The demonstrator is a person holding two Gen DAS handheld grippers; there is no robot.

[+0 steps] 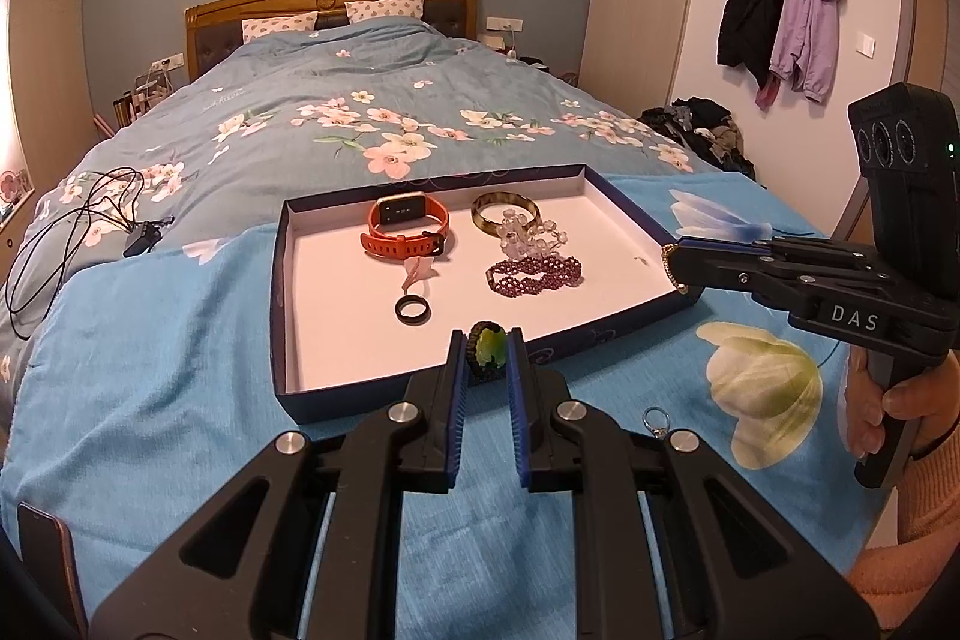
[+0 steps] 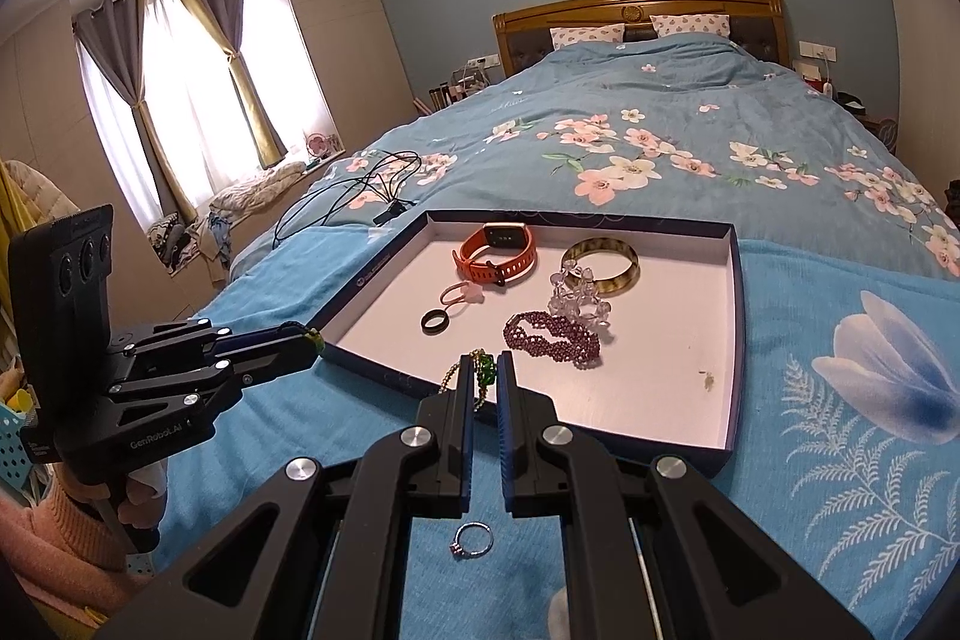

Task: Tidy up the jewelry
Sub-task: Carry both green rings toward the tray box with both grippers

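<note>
Dim, warm indoor light; window (image 2: 180, 100) glares (overexposed), fisheye edges bend darkly.

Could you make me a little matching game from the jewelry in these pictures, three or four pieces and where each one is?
Things:
1. orange watch
2. black ring
3. silver ring
4. green bead piece

Places:
A. on the blue blanket, outside the box
B. between the fingertips of the right gripper
C. at the far side of the box
D. inside the box, towards its near edge, close to a pink ring

Pairs: 1-C, 2-D, 3-A, 4-B
</note>
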